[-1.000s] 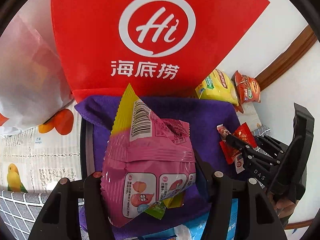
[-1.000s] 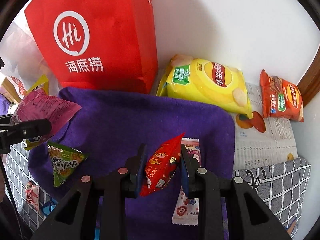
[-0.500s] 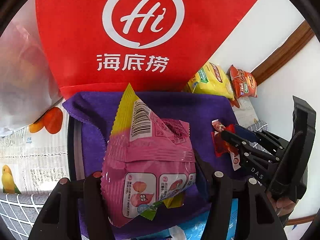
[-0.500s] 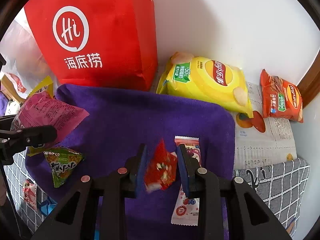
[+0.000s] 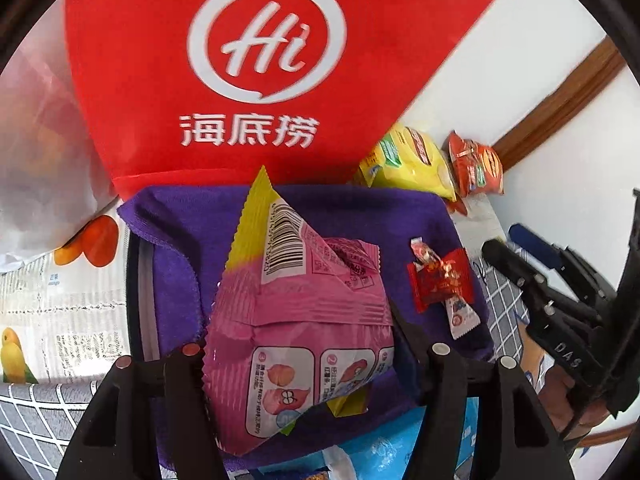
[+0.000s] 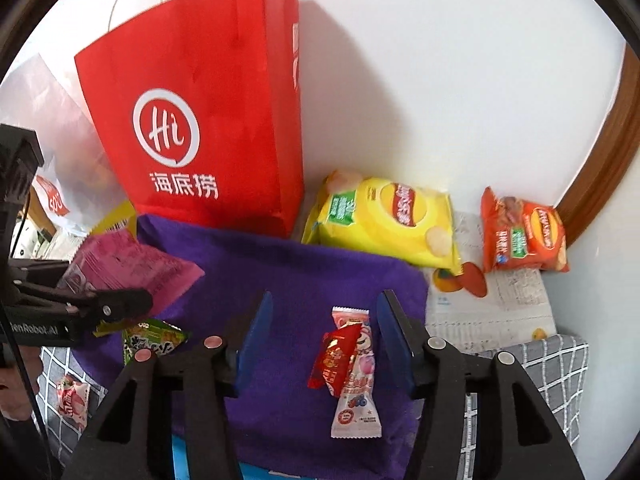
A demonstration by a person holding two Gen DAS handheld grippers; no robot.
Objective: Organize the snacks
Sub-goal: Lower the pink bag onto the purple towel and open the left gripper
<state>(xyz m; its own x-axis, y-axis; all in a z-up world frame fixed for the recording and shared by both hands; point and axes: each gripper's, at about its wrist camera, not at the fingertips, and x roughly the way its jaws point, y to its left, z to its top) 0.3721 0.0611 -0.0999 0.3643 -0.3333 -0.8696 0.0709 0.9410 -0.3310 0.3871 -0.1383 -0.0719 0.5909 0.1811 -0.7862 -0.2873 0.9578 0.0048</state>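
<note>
My left gripper (image 5: pixel 304 356) is shut on a pink snack packet (image 5: pixel 304 320) and holds it above the purple cloth (image 5: pixel 340 208); the packet also shows in the right wrist view (image 6: pixel 132 272). My right gripper (image 6: pixel 324 336) is open and empty above the cloth (image 6: pixel 288 272). A small red snack packet (image 6: pixel 336 354) lies on the cloth, resting on a white-pink candy packet (image 6: pixel 356 404). Both show in the left wrist view, red (image 5: pixel 440 280) over white (image 5: pixel 462 314). A green packet (image 6: pixel 154 340) lies at the cloth's left.
A red paper bag (image 6: pixel 208 128) stands behind the cloth against the wall. A yellow chip bag (image 6: pixel 384 220) and an orange chip bag (image 6: pixel 520 232) lie at the back right on newspaper. A white plastic bag (image 5: pixel 36 152) sits left. A small strawberry packet (image 6: pixel 72 400) lies on the checked tablecloth.
My right gripper opened and let go of the red packet, which dropped onto the white-pink candy packet on the cloth. The right gripper pulled back and up. The left gripper kept hold of the pink packet.
</note>
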